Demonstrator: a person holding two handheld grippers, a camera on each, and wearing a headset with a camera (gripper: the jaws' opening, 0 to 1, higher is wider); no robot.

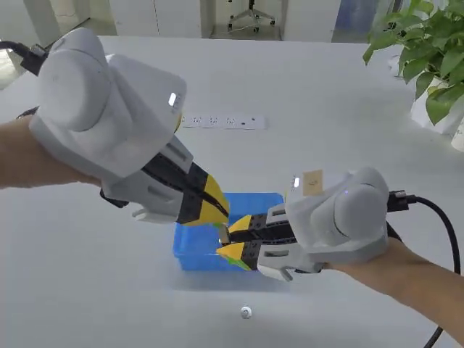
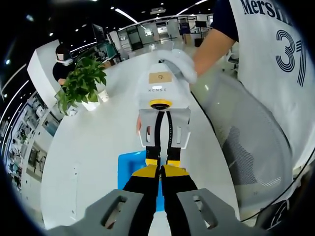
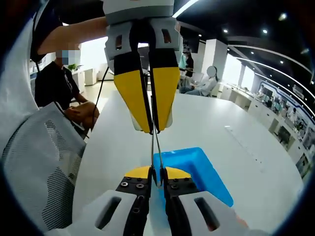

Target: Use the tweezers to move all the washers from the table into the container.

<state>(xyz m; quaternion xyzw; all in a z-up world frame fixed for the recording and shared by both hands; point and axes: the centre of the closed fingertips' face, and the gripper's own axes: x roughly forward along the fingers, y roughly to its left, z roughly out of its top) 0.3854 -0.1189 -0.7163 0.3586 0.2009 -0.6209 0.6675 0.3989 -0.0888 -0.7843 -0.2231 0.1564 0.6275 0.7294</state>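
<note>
Head view: I'm holding the left gripper [image 1: 212,206] and right gripper [image 1: 233,243] nose to nose above the blue container [image 1: 194,252], likely so that anything dropped lands inside. One washer [image 1: 246,312] is lying on the white desk [image 1: 326,109] just on my side of the container. A power strip [image 1: 221,122] is sitting beyond the container, and a plant [image 1: 424,51] is standing well off to its right.

Left gripper view: my jaws are pressing together over the container, facing the right gripper's.

Right gripper view: both sets of jaws are pinching the tweezers [image 3: 153,147], which I judge to be a regrip. Beyond the container an open office is showing, with people sitting.
</note>
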